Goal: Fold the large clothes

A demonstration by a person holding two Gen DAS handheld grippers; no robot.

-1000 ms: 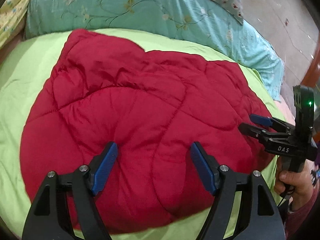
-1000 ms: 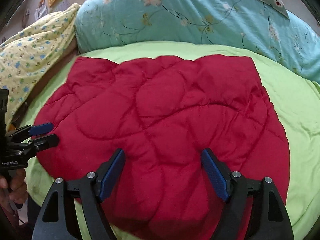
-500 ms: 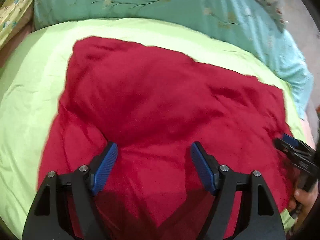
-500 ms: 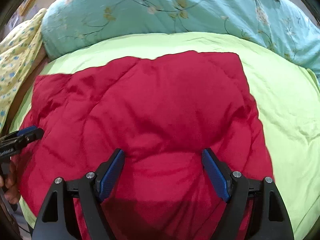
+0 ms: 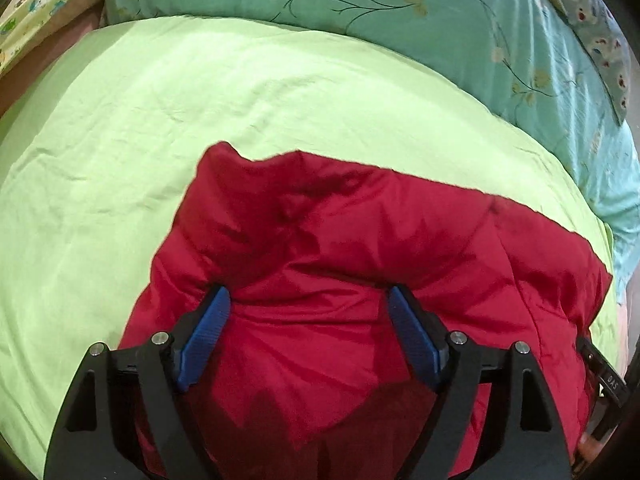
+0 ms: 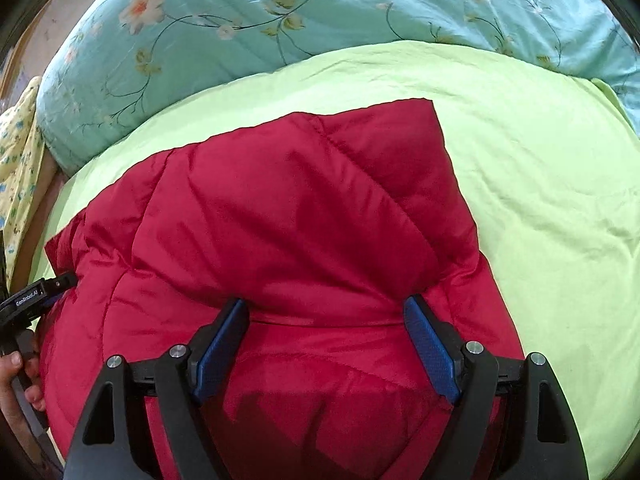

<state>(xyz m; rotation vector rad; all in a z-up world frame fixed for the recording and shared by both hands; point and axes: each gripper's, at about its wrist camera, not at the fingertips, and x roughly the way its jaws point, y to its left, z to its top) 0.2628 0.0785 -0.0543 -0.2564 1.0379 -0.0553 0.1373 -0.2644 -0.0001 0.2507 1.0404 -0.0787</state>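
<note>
left gripper (image 5: 308, 320) spread wide | right gripper (image 6: 326, 334) spread wide | red quilted garment (image 6: 288, 216) bunched between both

The near edge of the red quilted garment (image 5: 360, 264) is cut off by the bottom of both views and hidden behind the black frames. Whether fabric is pinched between the left gripper (image 5: 308, 340) pads or the right gripper (image 6: 328, 344) pads cannot be told.
</note>
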